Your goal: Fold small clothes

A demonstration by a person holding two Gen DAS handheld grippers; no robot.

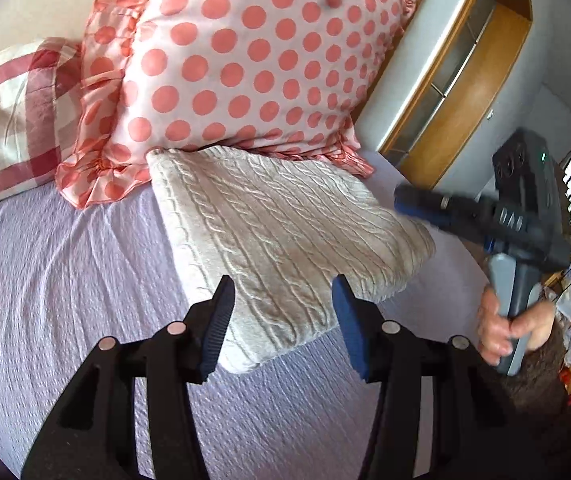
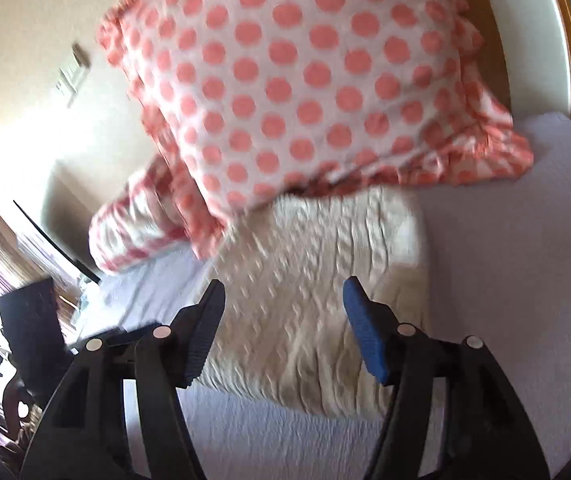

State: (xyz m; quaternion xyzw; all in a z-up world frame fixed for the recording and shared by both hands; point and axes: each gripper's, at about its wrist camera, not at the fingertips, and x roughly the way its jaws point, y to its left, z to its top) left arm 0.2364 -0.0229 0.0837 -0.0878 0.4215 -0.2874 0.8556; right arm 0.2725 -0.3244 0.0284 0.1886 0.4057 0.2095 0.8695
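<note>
Here the folded cream knit (image 1: pixel 281 232) lies on the bed (image 1: pixel 65 260) against the dotted pillow (image 1: pixel 253 52), just ahead of both spread, empty grippers, the left gripper (image 1: pixel 281 320) seemingly nearer than the right gripper (image 2: pixel 283 320).

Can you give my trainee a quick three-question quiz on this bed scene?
1. True or false: the left gripper is shut on the cream cable-knit folded garment.
2. What touches the garment's far edge? A) pink polka-dot ruffled pillow B) red-and-white checked pillow C) a book
3. Fill in: the garment lies on the lilac textured ____.

Key: 1 false, its jaws stand open, as do those of the right gripper; 2 A; 3 bedspread.
</note>
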